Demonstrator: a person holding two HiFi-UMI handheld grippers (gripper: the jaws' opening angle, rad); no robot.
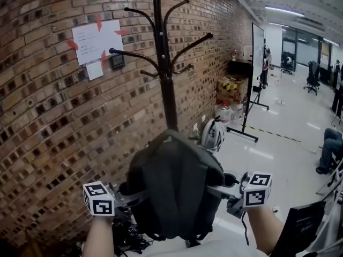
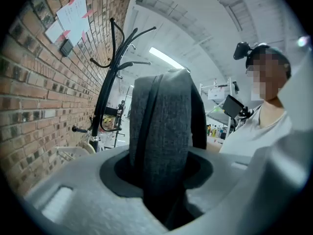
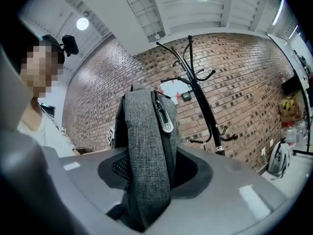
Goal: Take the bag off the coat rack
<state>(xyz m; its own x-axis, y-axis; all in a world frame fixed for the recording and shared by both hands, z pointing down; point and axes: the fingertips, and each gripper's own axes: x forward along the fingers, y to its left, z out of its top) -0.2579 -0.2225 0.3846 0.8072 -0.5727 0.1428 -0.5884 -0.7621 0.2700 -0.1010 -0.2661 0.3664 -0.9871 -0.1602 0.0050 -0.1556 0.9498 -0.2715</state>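
Note:
A dark grey backpack (image 1: pixel 174 189) hangs in the air in front of me, clear of the black coat rack (image 1: pixel 166 74), whose hooks are all bare. My left gripper (image 1: pixel 127 195) is shut on the bag's left side and my right gripper (image 1: pixel 226 188) is shut on its right side. In the left gripper view a fold of the backpack (image 2: pixel 161 126) fills the gap of the left gripper (image 2: pixel 162 182). In the right gripper view the backpack's zipper edge (image 3: pixel 146 146) sits clamped in the right gripper (image 3: pixel 146 185), with the coat rack (image 3: pixel 198 92) behind it.
A brick wall (image 1: pixel 48 127) with a taped paper sheet (image 1: pixel 98 40) runs along the left. By the rack's foot lie a white helmet (image 1: pixel 212 134), boxes and bottles (image 1: pixel 231 98). A whiteboard stand (image 1: pixel 256 74) and a seated person's legs (image 1: pixel 329 149) are to the right.

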